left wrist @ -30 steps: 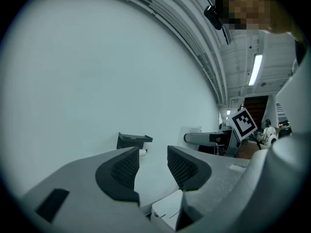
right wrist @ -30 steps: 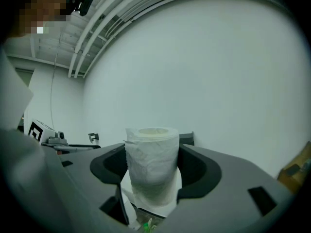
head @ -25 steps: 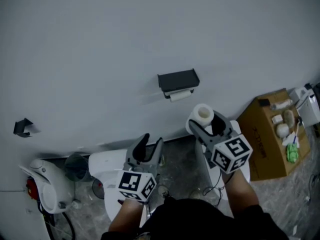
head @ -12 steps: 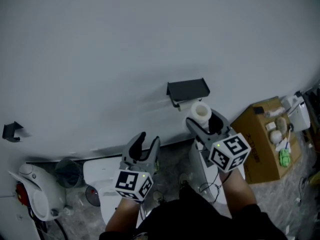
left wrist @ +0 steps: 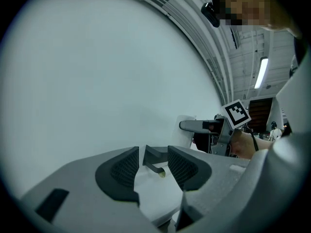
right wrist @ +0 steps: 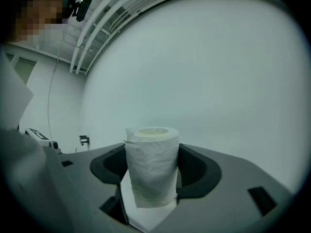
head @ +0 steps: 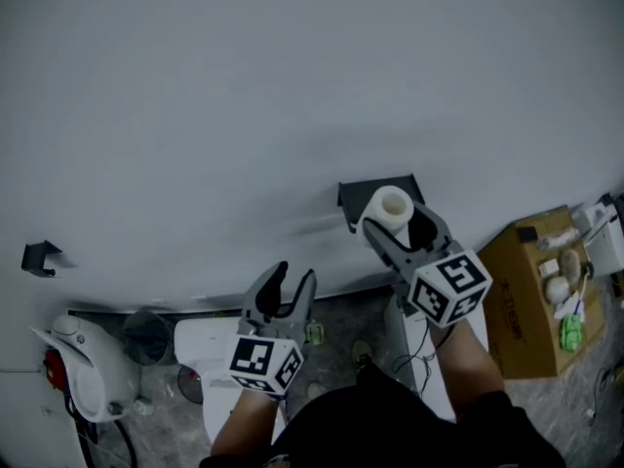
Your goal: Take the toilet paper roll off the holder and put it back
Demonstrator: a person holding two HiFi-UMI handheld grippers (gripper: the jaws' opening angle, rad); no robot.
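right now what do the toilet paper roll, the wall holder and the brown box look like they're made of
Toilet paper roll: soft white tissue, matte, with crinkled wraps and a pale core, probably cardboard.
Holder: black, with a flat top and a smooth, even surface. It could be metal or plastic; the look leaves it open.
Box: likely cardboard, dull plain brown with straight folded edges.

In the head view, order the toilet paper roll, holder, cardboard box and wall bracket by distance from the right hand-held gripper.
1. Toilet paper roll, held by the right hand-held gripper.
2. Holder, just behind it.
3. Cardboard box, right.
4. Wall bracket, far left.
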